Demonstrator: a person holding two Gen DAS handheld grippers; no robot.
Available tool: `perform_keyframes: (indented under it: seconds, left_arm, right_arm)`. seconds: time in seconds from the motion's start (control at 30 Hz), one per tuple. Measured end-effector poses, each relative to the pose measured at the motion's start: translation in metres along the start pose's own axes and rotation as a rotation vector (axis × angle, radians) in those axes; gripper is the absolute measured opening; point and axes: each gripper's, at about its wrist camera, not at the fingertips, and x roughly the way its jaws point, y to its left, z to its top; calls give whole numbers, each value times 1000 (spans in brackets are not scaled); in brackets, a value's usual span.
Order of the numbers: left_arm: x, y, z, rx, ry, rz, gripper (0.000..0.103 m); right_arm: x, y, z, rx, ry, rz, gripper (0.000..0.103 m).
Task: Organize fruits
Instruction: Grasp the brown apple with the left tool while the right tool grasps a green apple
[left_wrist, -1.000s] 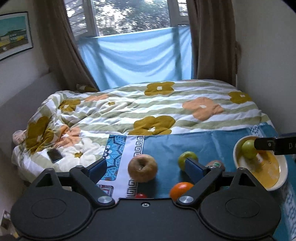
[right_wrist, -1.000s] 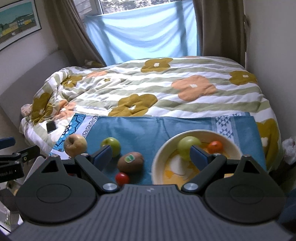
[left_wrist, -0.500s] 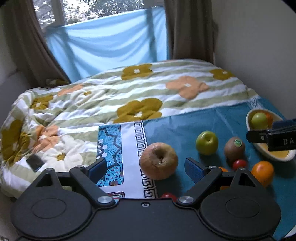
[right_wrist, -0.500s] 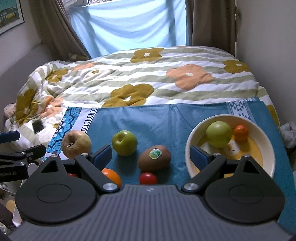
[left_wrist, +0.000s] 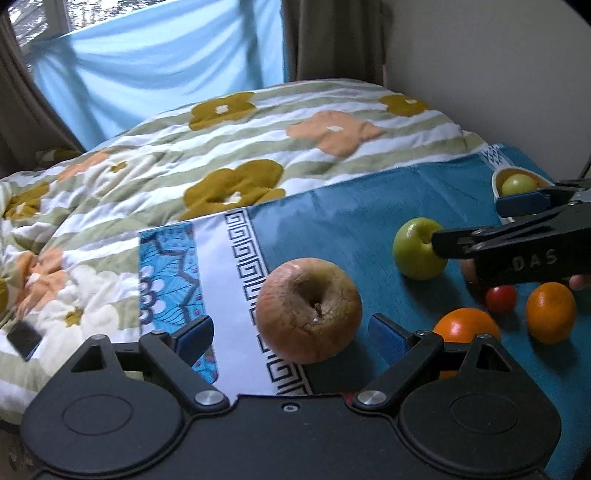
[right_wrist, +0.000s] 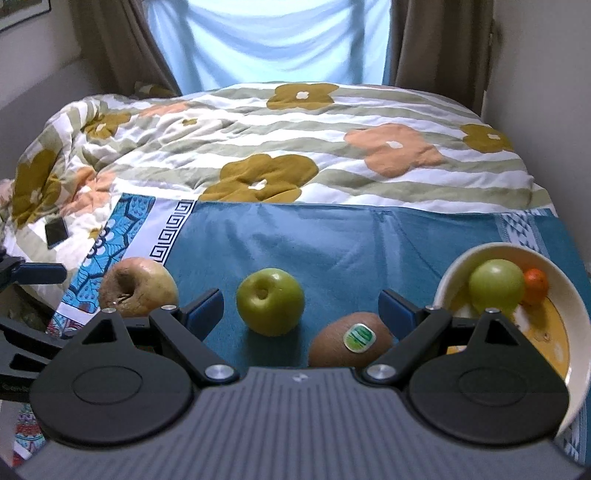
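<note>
Brown kiwi (right_wrist: 351, 339) partly hidden behind right claw (right_wrist: 302, 307).

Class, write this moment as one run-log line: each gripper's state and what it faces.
left gripper: open, facing wrinkled apple | right gripper: open, facing green apple, kiwi | bowl: holds two fruits

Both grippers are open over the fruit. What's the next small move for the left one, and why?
Probably ease the left gripper down and forward until its open jaws straddle the wrinkled apple, then close. That apple sits centred just ahead of the jaws, untouched, out on the cloth, while the bowl already holds a green fruit and a small orange one. The right gripper faces the green apple.
</note>
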Motion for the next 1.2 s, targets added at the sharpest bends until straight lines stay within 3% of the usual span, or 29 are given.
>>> perform_keyframes:
  seconds: [0.2,0.47,0.6,1.2]
  left_arm:
    - [18,-2,3,34,18,-33,93]
    - [32,-3,6,51,49,-67,78]
    - [32,-4,6,49,49,-68,78]
    - [26,2,0,18,43,-35,77]
  right_arm:
    - [22,9,-1,-35,33,7,103]
    - [38,15,1,-66,65,24,90]
    - [43,17,0,-76,84,43,79]
    - [48,20,-1,-100,90,59,69]
